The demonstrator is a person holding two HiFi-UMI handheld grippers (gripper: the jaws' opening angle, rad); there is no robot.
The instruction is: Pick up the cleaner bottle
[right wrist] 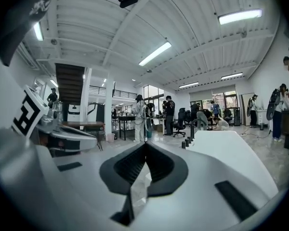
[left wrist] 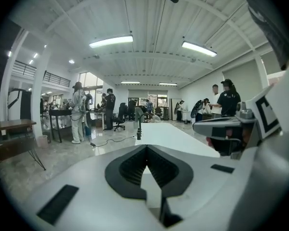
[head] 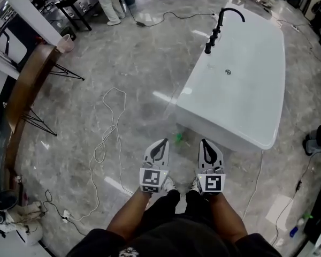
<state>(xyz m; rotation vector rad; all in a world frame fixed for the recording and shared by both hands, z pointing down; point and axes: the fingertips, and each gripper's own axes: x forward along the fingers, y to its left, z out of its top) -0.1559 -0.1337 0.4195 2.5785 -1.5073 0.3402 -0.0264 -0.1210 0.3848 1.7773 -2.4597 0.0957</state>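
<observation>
A small green object (head: pixel 178 138) lies on the floor at the foot of the white bathtub (head: pixel 241 90); it is too small to tell whether it is the cleaner bottle. My left gripper (head: pixel 161 143) and right gripper (head: pixel 205 143) are held side by side in front of me, pointing toward the tub, with the green object between and just beyond their tips. Both are shut with nothing between the jaws. In the left gripper view the jaws (left wrist: pixel 146 150) meet before the tub's end. The right gripper view shows its jaws (right wrist: pixel 145 146) closed the same way.
A black faucet (head: pixel 220 25) stands on the tub's far rim. A white cable (head: pixel 104 143) loops over the grey floor at left, beside a wooden table (head: pixel 27 90). A bottle (head: pixel 301 222) lies at the bottom right. People stand at desks at the back (left wrist: pixel 78 110).
</observation>
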